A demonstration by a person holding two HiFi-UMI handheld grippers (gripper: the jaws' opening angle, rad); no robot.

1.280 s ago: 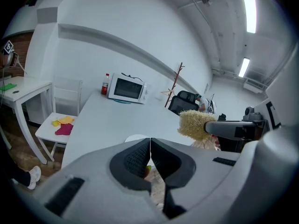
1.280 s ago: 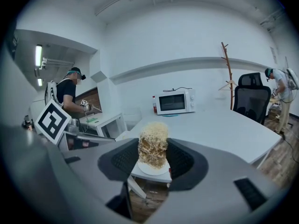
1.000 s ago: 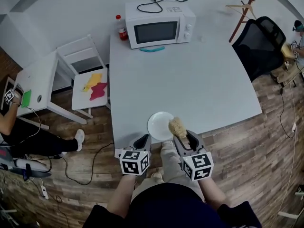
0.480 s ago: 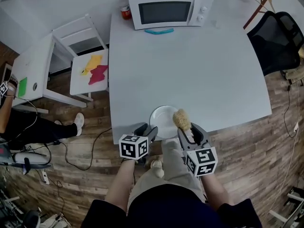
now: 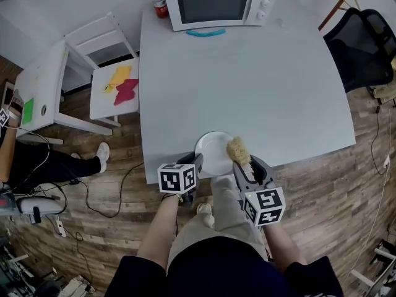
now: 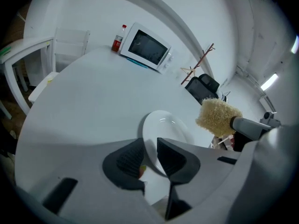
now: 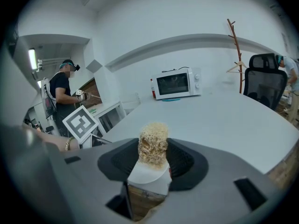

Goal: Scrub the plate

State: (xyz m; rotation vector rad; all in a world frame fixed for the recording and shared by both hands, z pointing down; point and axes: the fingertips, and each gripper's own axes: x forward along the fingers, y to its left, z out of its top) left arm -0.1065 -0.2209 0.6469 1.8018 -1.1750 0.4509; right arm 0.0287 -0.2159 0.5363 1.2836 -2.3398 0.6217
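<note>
- Pale grey worktop (image 5: pixel 247 85) fills the middle of the head view. A microwave (image 5: pixel 216 4) stands at the top edge, well apart from our work.
- We find the plate (image 5: pixel 211 148) lying at the worktop's lower edge, close to us, where both tools can reach it.
- Our left hand-held gripper (image 5: pixel 193 163) has just been closing. The plate's near rim sits between its jaws and they pinch it, we judge so that the plate does not slide under the rubbing.
- Our right hand-held gripper (image 5: pixel 249 166) is clamped on the white handle of a scrubber (image 5: pixel 237 150). Its fibrous head hangs by the plate's right rim, and we cannot confirm that it touches.
- We judge that scrubbing has not yet begun.
</note>
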